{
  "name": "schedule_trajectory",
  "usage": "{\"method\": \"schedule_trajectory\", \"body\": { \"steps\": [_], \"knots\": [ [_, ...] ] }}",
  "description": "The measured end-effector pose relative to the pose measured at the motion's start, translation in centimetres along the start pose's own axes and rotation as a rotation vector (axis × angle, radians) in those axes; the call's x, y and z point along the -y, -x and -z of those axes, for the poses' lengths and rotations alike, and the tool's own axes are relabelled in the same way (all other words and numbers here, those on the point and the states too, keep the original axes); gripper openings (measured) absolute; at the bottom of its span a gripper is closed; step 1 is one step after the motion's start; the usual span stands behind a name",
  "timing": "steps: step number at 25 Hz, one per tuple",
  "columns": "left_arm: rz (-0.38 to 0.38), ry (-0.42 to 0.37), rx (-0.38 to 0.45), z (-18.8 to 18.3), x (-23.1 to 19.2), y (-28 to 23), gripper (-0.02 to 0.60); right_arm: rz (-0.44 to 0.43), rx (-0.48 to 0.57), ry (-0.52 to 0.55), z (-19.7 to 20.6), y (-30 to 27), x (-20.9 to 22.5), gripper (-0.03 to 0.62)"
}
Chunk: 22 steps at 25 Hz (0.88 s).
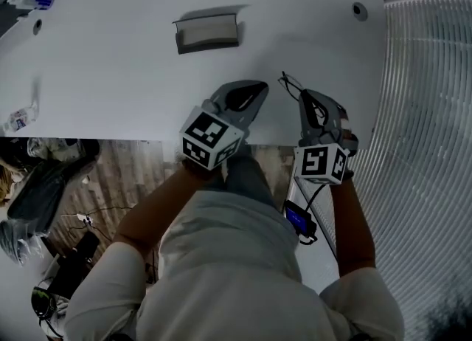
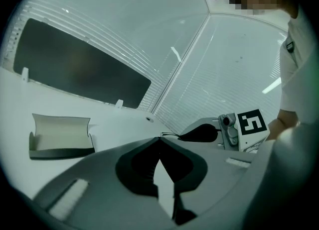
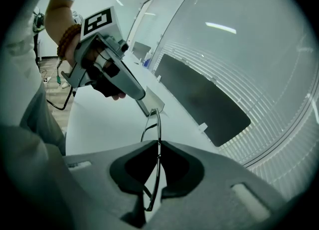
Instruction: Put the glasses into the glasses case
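The right tongs point(image 3: 158, 143) are clamped on the thin dark frame of the glasses point(image 3: 157, 124), which run edge-on between the two pads and stick out past the tips over the white desk point(image 1: 110, 59). The left tongs point(image 2: 160, 140) are closed together, their tips just beside the far end of the glasses. Whether they nip the wire there cannot be told. The glasses case point(image 1: 208, 33) lies open on the desk, farther across from the person and well apart from both tongs and the glasses.
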<state>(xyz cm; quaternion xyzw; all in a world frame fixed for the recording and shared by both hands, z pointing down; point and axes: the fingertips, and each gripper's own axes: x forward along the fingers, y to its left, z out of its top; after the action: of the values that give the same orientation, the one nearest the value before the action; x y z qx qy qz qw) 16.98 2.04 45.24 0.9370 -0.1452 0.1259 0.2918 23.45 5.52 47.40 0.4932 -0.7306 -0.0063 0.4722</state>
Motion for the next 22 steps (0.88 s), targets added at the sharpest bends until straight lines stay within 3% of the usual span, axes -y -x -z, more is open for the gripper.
{"method": "schedule_trajectory", "body": {
  "steps": [12,22],
  "knots": [
    [-0.002,-0.034,0.047,-3.9,4.3,4.4,0.002,0.046,0.058,0.016,-4.9,6.8,0.8,0.02],
    [-0.041,-0.032,0.079,-4.5,3.5,6.0,0.002,0.029,0.076,0.069,-6.1,6.5,-0.5,0.02]
  ]
}}
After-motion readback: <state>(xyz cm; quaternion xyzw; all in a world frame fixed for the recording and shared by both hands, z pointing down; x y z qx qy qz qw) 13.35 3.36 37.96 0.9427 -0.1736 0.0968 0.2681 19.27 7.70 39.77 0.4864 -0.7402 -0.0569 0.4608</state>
